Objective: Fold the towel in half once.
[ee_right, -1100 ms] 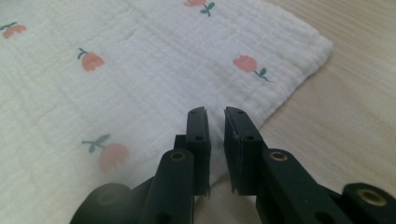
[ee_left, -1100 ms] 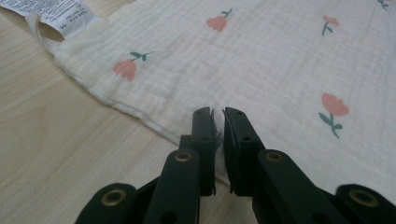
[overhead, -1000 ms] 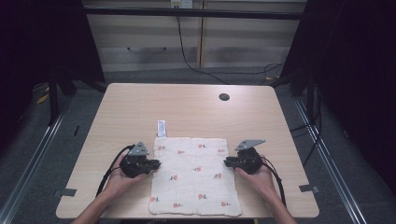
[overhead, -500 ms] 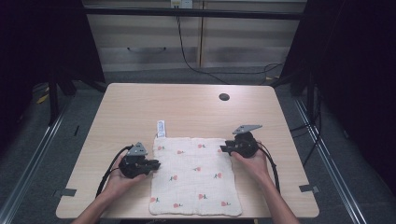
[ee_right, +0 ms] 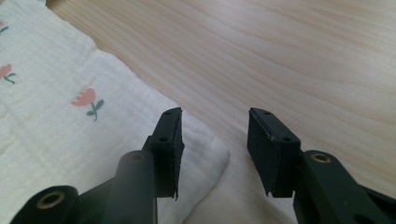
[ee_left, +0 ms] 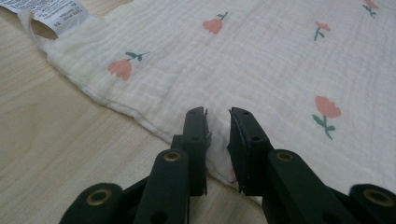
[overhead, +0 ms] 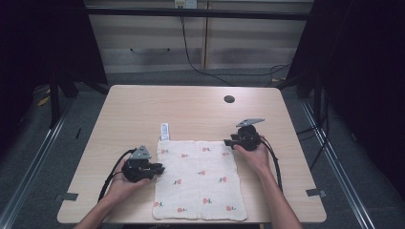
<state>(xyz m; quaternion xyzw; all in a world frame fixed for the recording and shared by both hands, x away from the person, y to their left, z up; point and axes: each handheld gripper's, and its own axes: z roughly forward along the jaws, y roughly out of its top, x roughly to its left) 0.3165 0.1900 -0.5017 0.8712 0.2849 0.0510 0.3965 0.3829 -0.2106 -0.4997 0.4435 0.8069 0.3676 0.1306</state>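
Toward the near edge of the pale wooden tabletop (overhead: 191, 114), a cream square muslin cloth printed with small red flowers (overhead: 198, 179) is lying flat, its white care label (overhead: 164, 131) sticking out at the far-left corner. It is looking light, soft and floppy, so hems and corners are offering the best hold. The left gripper (ee_left: 217, 126) is resting on the left hem, jaws narrowly parted, while the right gripper (ee_right: 215, 140) is straddling the far-right corner, jaws spread wide.

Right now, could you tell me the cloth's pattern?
Cream cloth with small pink flowers on green stems; clearest in the left gripper view.
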